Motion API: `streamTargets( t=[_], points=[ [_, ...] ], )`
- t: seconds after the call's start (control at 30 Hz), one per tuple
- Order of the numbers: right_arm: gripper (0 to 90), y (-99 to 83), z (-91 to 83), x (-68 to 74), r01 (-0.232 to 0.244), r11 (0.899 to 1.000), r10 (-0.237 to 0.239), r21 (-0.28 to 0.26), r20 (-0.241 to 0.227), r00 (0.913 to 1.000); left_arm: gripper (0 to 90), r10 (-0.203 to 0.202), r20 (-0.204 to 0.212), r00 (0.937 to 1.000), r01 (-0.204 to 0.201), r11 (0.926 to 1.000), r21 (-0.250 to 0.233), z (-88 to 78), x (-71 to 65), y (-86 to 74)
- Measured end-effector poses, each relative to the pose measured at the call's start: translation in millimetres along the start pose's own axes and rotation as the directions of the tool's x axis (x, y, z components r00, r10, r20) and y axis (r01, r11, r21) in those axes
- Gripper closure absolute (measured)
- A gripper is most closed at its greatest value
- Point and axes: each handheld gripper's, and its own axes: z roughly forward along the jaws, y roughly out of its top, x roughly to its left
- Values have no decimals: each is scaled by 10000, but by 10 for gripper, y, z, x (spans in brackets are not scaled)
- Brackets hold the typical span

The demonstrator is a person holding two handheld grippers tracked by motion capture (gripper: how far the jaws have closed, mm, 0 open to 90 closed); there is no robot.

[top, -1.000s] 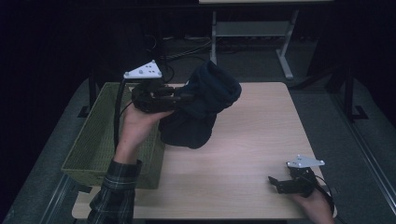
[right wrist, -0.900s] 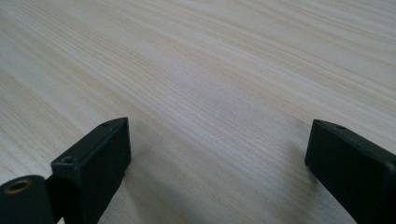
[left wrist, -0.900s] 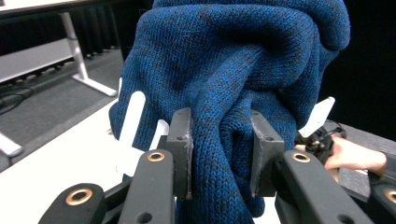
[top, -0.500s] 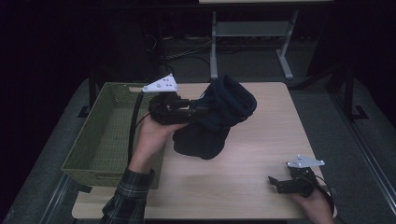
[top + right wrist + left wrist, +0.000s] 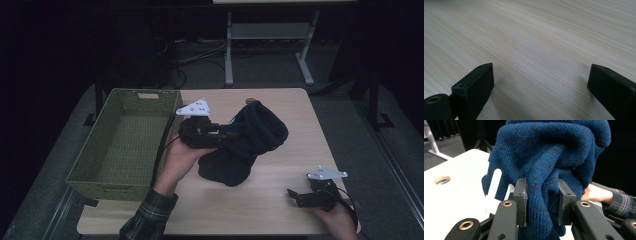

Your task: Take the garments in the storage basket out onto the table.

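Beside the green woven basket (image 5: 125, 145), the left gripper (image 5: 227, 135) grips a bunched dark-blue knitted garment (image 5: 250, 142), awaiting transfer basketward.

The tabletop (image 5: 280, 210) carries everything here. The basket (image 5: 125, 145) sits on its left part. Just right of the basket, the left hand-held gripper (image 5: 227, 136) is clamped on a bunched knit garment (image 5: 250, 145), whose lower end touches the tabletop near the middle. Well right of the basket, at the near right corner, the right hand-held gripper (image 5: 295, 196) rests low over the tabletop, well apart from the garment.
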Motion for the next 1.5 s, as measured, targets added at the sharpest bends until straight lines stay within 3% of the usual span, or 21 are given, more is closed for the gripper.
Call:
streamTargets(
  t=[0.33, 0.6, 0.77, 1.1, 1.5],
  points=[
    [66, 0, 0, 0, 4, 10000, -4, 6, 0, 10000, 665, -425, 218, 9989, 428, 9990, -113, 193, -15, -231],
    [66, 0, 0, -1, 17, 10000, -17, 13, 9, 10000, 664, -689, 357, 9970, 684, 9975, 173, 363, 18, -423],
    [65, 0, 2, -2, 22, 10000, -22, 0, 8, 10000, 661, -632, 108, 9979, 629, 9976, 303, 416, 83, -494],
    [65, 0, 2, -3, 28, 10000, -28, 4, 20, 10000, 658, -1140, -241, 9932, 1147, 9928, 339, 545, 347, -746],
    [65, 0, 3, -3, 20, 10000, -20, 8, 18, 10000, 634, -1648, -599, 9845, 1681, 9843, 546, 627, 568, -876]
  ],
)
